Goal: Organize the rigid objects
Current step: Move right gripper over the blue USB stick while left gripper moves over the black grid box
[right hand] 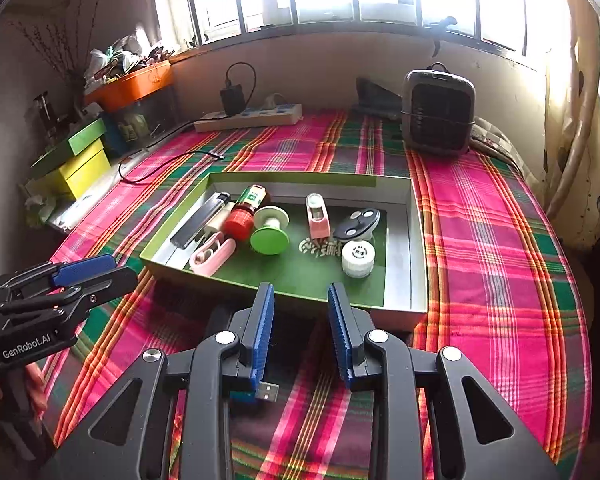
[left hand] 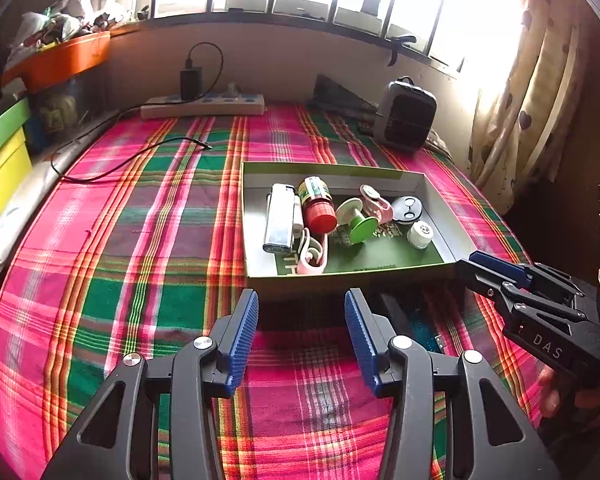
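Hovering tongs [right hand: 300,322] beside tray [right hand: 418,240]

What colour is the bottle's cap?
Red. The bottle cap shows best in the right wrist view.

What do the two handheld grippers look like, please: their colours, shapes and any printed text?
Both are black plastic tools with angular linkage arms that have triangular cut-outs and round silver pivot bolts. Each finger carries a ribbed blue pad. The left gripper shows white lettering "GenRobot.AI" on its side in the right wrist view. The right gripper shows white letters "DAS" on its body in the left wrist view.
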The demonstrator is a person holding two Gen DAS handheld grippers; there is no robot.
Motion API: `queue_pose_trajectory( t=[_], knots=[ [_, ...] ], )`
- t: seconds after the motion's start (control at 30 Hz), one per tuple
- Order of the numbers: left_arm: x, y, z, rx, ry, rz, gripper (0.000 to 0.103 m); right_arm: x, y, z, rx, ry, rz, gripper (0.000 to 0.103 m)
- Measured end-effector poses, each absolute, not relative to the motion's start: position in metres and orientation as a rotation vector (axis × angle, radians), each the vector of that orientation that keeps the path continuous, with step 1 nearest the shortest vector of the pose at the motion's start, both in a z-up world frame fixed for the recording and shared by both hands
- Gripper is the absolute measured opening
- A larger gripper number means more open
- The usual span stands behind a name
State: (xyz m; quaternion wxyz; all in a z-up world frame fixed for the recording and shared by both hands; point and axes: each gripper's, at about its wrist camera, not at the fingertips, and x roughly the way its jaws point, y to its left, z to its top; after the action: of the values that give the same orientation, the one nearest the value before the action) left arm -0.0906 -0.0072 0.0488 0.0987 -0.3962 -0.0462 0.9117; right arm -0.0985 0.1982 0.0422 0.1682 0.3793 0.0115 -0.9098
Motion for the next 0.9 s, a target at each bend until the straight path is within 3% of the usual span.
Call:
queue_pose_trajectory(
  t=[0.2,0.33,0.9],
  knots=[
    [-0.084,-0.005,0.040,-1.184,-0.144,2.665,0.045,-0.092,0.196,0.026,1.126,0.021,-2.557,0.030],
    [-0.083,-0.009,0.037,-1.190,-0.160,2.660,0.045,-0.089,0.194,0.019,1.143,0.015,-2.544,0.049],
    [-0.081,-0.016,0.032,-1.206,-0.183,2.654,0.045,-0.087,0.179,0.008,1.189,0.082,-2.502,0.049]
  ],
)
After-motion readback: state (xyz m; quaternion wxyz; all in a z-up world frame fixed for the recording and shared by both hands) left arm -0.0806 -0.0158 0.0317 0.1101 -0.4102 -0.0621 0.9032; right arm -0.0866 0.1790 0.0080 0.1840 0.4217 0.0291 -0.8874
